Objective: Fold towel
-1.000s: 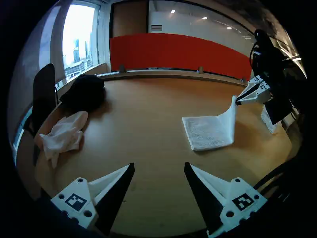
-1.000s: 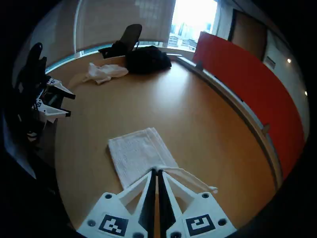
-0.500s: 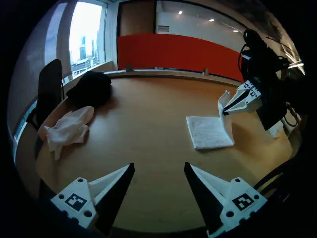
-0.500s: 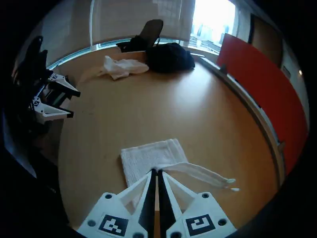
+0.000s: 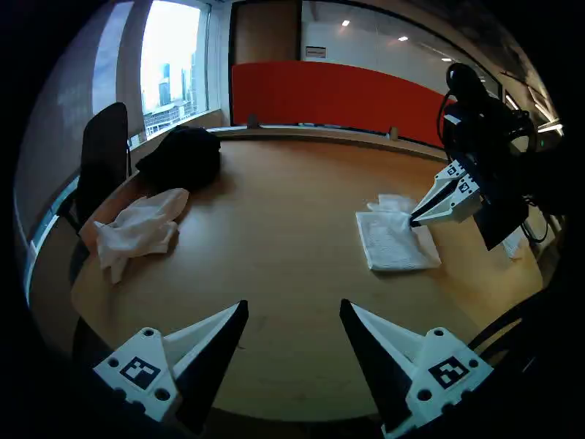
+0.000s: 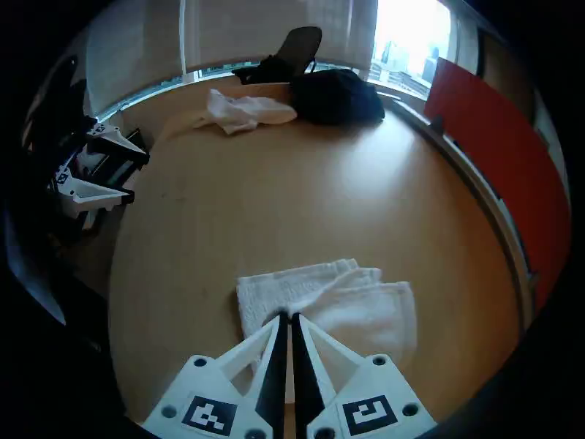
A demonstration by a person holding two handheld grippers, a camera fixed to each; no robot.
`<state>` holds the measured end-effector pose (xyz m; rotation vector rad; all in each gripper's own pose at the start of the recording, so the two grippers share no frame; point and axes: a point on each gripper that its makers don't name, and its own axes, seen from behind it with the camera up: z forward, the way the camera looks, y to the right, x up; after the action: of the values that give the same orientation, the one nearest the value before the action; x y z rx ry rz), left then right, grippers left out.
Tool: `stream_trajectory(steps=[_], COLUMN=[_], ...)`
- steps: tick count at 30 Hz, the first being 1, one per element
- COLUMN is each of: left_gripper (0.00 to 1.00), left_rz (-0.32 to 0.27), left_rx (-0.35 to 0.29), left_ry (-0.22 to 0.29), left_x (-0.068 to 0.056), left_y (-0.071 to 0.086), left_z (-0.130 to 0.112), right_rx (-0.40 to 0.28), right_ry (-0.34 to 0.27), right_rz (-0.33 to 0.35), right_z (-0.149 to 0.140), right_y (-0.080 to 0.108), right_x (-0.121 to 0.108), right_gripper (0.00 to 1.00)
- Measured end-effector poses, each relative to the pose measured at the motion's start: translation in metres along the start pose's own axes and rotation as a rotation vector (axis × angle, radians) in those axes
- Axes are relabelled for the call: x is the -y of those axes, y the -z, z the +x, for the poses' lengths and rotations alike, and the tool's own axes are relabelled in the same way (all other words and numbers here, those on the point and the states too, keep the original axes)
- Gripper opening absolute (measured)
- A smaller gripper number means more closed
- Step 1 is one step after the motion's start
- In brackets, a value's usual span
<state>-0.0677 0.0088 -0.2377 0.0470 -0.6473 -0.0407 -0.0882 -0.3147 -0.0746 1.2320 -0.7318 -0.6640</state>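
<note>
Linen duty at a wooden table: the right gripper has its two fingers drawn tight together on the near edge of a white towel. The towel lies on the tabletop directly ahead of its tips, one layer doubled loosely over another and not yet squared. The left gripper hovers with fingers spread wide and nothing between them, the towel well ahead and off to its right. Judging by the soft rumpling of the upper layer, the towel is light, limp terry. It will likely sag and drag rather than hold a shape, though its nap should give the pads good purchase. The sensible hold looks to be a corner or hem of the top layer, with the free gripper taking the opposite corner so the fold lands even. A crumpled white cloth and a black bag sit far ahead to the left gripper's left.
</note>
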Motion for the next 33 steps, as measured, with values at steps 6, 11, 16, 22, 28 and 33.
stream_trajectory(steps=[6, 11, 16, 22, 28, 33], left_gripper=[0.93, 0.93, 0.93, 0.93, 0.93, 0.93], left_rz=[-0.002, -0.003, 0.001, 0.004, 0.003, 0.0], left_rx=[0.004, 0.005, 0.005, 0.003, 0.002, 0.003], left_ry=[-0.006, -0.011, -0.012, -0.01, -0.008, -0.013], left_x=[-0.003, -0.004, -0.003, -0.003, -0.004, -0.006], left_y=[-0.002, -0.002, -0.003, -0.002, -0.002, -0.002], left_z=[0.0, 0.001, 0.001, 0.002, 0.002, 0.003], right_rx=[-0.002, -0.007, -0.01, -0.007, -0.004, 0.001], right_ry=[0.002, 0.0, 0.002, -0.005, -0.011, -0.03], right_rz=[-0.003, 0.001, 0.008, 0.023, -0.001, -0.015], right_z=[0.0, 0.002, 0.003, 0.0, -0.005, -0.013], right_y=[0.001, 0.001, 0.001, 0.002, 0.005, 0.008], right_x=[-0.001, -0.001, 0.001, 0.005, 0.003, 0.003], right_gripper=[0.04, 0.04, 0.07, 0.51, 0.85, 0.86])
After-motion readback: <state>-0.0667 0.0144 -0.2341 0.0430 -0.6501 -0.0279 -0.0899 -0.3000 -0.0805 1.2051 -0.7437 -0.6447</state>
